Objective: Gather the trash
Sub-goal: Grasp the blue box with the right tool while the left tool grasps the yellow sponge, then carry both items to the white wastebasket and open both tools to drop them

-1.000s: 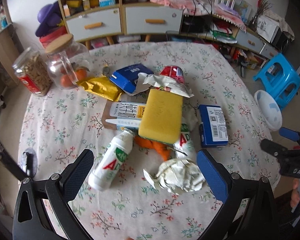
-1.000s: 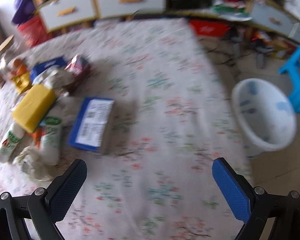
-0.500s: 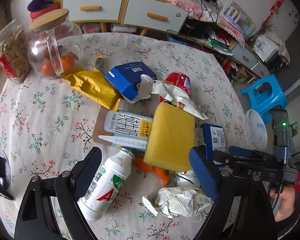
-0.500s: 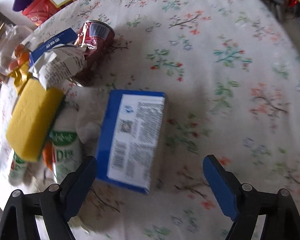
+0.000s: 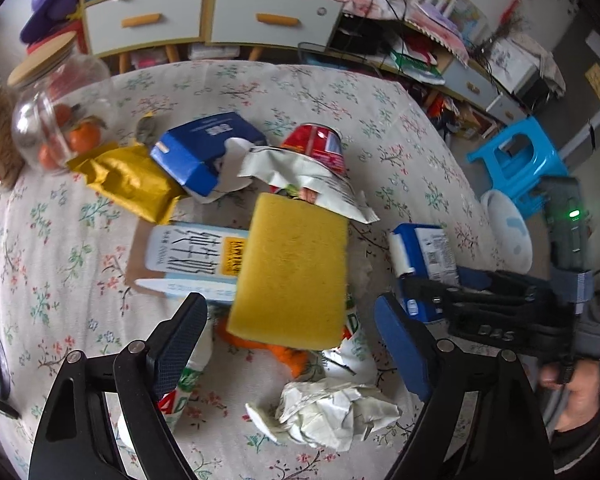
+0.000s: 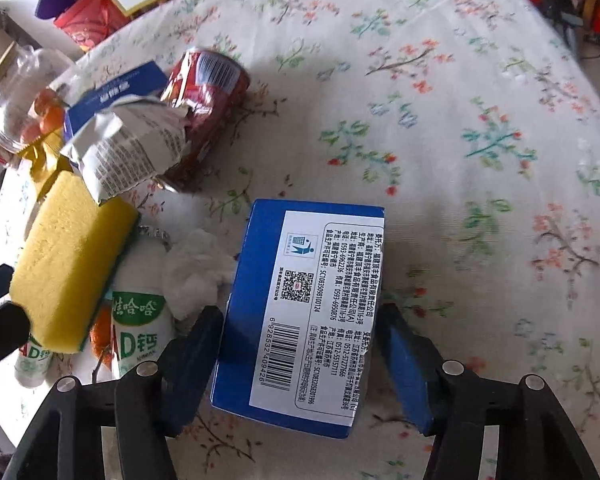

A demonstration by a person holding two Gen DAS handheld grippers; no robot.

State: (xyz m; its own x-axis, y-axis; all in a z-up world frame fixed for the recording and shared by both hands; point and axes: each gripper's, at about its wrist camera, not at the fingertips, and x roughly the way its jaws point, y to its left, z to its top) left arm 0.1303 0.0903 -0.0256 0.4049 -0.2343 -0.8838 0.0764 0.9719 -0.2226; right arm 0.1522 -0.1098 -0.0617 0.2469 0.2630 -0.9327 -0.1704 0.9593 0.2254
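Left view: left hand-held gripper (image 5: 288, 342) closing astride sponge (image 5: 294, 268), not yet clamped, trash heaped around it on counter (image 5: 80, 240); right view: right hand-held gripper (image 6: 300, 356) closing astride box (image 6: 300, 300) right of sponge, seemingly to lift it.

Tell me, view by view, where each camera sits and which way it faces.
Left wrist: on the left tongs, looking steeply down at the yellow sponge on the trash pile; its closing fingers straddle the sponge's near end; the right tongs and a hand show at right.
Right wrist: on the right tongs, looking down at the blue box, its closing fingers either side.
Shared: sponge, blue box, red can, floral tablecloth.
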